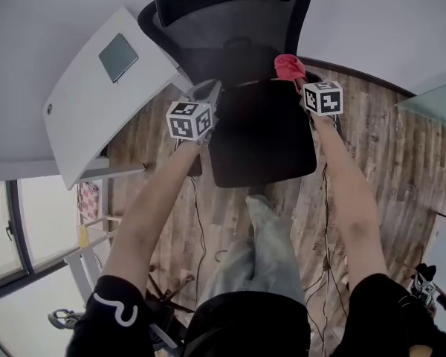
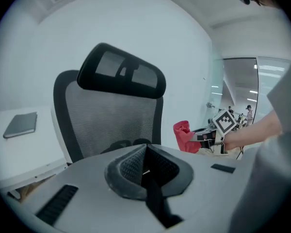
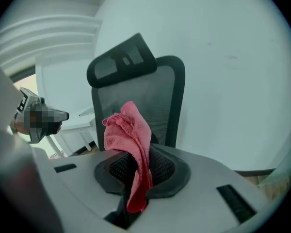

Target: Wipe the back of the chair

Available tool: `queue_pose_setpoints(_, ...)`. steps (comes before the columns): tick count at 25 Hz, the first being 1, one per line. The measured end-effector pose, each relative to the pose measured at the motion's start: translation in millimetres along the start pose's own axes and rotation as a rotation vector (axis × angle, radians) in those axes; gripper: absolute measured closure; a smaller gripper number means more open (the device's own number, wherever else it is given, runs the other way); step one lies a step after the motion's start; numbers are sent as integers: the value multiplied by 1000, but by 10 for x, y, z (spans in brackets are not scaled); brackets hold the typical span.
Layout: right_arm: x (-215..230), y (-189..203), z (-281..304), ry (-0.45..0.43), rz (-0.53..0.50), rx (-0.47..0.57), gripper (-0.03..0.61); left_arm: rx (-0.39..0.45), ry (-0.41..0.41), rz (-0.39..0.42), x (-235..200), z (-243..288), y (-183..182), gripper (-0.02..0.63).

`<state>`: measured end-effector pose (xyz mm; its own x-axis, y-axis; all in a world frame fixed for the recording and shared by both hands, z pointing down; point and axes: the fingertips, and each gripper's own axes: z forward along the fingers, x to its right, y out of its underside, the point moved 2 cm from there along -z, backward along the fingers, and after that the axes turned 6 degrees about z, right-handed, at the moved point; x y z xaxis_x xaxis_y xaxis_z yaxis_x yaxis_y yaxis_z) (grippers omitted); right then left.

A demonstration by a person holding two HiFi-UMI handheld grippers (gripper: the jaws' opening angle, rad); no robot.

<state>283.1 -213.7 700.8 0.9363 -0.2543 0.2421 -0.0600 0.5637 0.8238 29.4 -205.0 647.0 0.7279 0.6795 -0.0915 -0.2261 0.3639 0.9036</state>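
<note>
Two grippers: you hold one in each hand, both raised toward the chair (image 1: 234, 28).
Left gripper (image 2: 144, 171): your fingers here are clenched pad to pad, with nothing between them.
Right gripper (image 3: 136, 173): your fingers are clamped on the red cloth (image 3: 130, 140), gripping it near its middle.
Cloth: its bunched top stands above your right fingertips, and a tail hangs down through the gap below them.
Back (image 3: 153, 101): the grey mesh in its black frame stands upright straight ahead of both pairs of fingers. It lies beyond your left fingertips and apart from them.
Cloth against back: from your left gripper, the cloth sits just off the frame's right edge. From your head, it lies by the lower right of the back. No view settles whether they touch.
Headrest (image 2: 122, 76): black, above and beyond your fingertips, on top of the back.
Seat (image 1: 264, 143): black, below your two grippers and between your forearms.
Desk (image 1: 97, 106): white, off to the left of your left fingers, well apart from them.
Pad (image 1: 118, 56): dark and flat, lying on the desk, farther left than the chair.
Floor (image 1: 372, 155): wood planks under the chair, far beneath your fingers.
</note>
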Motion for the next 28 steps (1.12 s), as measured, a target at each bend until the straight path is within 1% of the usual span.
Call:
queue_pose_setpoints(3,-290,-110,-559,-9,2,54,512,33,-8,72,282,-449,-180,589)
queue_pose_setpoints(7,-750,-161,-1434,-11,-14,96,512,97,-18,179,734,-1286,-536,589)
queue_pose_setpoints(9,-987,-214,-1911,-17,-14,127,512,139,-39,200,945,-1766,-755,589)
queue_pose_setpoints(11,-1230,-313,-2339,-32,-17,161,512,182,-71,192,1110,-2232,-956,589)
queue_pose_setpoints(13,-1432,-422,-2717,-53,-25,191,512,205,-102,173,1262,-2587,-1083,589)
queue_pose_setpoints(18,-1802,-567,-3454,-87,-57,239,512,225,-151,136,1667,-3201,-1169,589)
queue_pose_setpoints(22,-1995,-584,-3895,-120,-58,276,512,240,-153,129,2090,-3510,-1165,589)
queue_pose_setpoints(25,-2110,-576,-4136,-145,-88,287,512,245,-143,151,2394,-3651,-1191,589)
queue_pose_setpoints(28,-2160,-577,-4342,-172,-111,288,512,241,-151,173,2664,-3744,-1253,589)
